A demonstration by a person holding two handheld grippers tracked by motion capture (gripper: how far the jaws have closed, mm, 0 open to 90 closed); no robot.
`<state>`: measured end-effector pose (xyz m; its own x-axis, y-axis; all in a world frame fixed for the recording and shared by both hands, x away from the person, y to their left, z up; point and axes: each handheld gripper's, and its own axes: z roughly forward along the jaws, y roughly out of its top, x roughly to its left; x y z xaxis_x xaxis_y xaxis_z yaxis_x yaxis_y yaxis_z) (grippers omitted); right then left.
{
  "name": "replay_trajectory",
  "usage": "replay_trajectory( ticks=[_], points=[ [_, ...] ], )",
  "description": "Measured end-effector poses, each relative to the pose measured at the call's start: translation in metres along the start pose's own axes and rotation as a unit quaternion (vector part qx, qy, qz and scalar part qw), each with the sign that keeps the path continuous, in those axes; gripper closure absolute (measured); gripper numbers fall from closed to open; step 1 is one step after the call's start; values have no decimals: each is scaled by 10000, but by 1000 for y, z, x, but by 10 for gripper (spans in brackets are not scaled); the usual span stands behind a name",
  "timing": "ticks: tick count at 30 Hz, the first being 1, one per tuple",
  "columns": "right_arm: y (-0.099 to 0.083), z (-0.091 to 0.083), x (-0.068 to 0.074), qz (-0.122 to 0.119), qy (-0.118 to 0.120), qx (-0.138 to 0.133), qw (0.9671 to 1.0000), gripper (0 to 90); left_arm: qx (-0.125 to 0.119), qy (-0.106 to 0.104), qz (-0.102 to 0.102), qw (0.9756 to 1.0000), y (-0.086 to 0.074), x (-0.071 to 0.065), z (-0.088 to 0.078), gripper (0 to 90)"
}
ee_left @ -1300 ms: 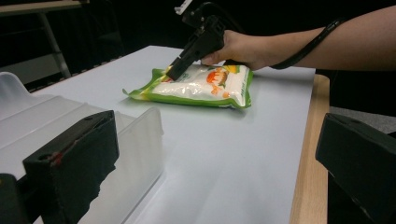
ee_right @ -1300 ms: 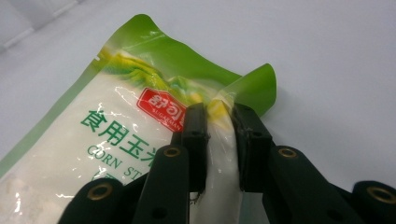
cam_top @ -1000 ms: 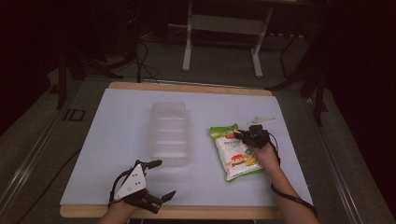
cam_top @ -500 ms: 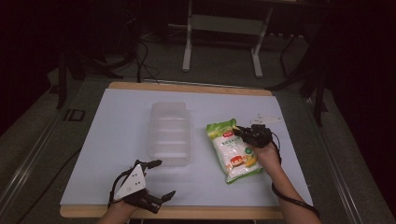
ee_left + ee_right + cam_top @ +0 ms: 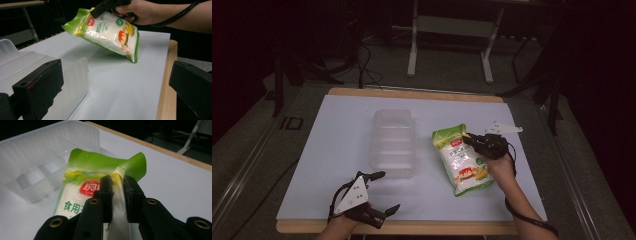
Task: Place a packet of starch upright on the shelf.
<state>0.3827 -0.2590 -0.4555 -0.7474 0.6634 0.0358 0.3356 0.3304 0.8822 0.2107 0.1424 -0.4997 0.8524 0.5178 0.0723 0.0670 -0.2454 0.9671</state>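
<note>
Tongs on the right [image 5: 468, 138] are clamped on the upper edge of the green-and-white food pouch [image 5: 462, 161], both black jaws pinching a fold of the plastic just below the green top seal; the right gripper view shows the film bunched up between them. The pouch hangs tilted from that grip, top end lifted, and in the left gripper view its bottom corner sits down at the white sheet [image 5: 337, 150] covering the table [image 5: 412, 93] — touching or a hair above it, I can't quite tell, though a shadow lies right beneath. The bag is full of something white, with a red label and printed lettering on the front. The person's right hand [image 5: 498, 162] wraps the gripper body, its cable trailing back along the forearm.

Just to the left of the pouch stands the clear plastic tray [image 5: 393, 142], long side running away from the person, ribbed floor bare. Pouch and tray are near each other but apart in the high view.

Over at the near left corner, the left tongs [image 5: 384, 192] hold their jaws wide apart, nothing between them, low over the sheet close to the table's front edge. Their camera looks across the tray's near wall toward the hanging pouch. The grey three-cornered plate [image 5: 354, 192] on top faces upward.
</note>
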Motion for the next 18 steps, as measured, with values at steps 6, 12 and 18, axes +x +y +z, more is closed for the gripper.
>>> replay_trajectory(
  ticks=[6, 12, 18],
  points=[
    [11, -10, 11, -84, 59, -184, 9998, 790, 14, 2, 1, 10000, 0, 0, 1, 0],
    [24, -22, 20, -229, 64, -429, 9988, 794, 21, 8, -7, 10000, 0, -1, 1, 0],
    [34, -33, 24, -275, 63, -621, 9977, 799, 27, 36, -59, 10000, 1, 0, 2, 0]
  ],
)
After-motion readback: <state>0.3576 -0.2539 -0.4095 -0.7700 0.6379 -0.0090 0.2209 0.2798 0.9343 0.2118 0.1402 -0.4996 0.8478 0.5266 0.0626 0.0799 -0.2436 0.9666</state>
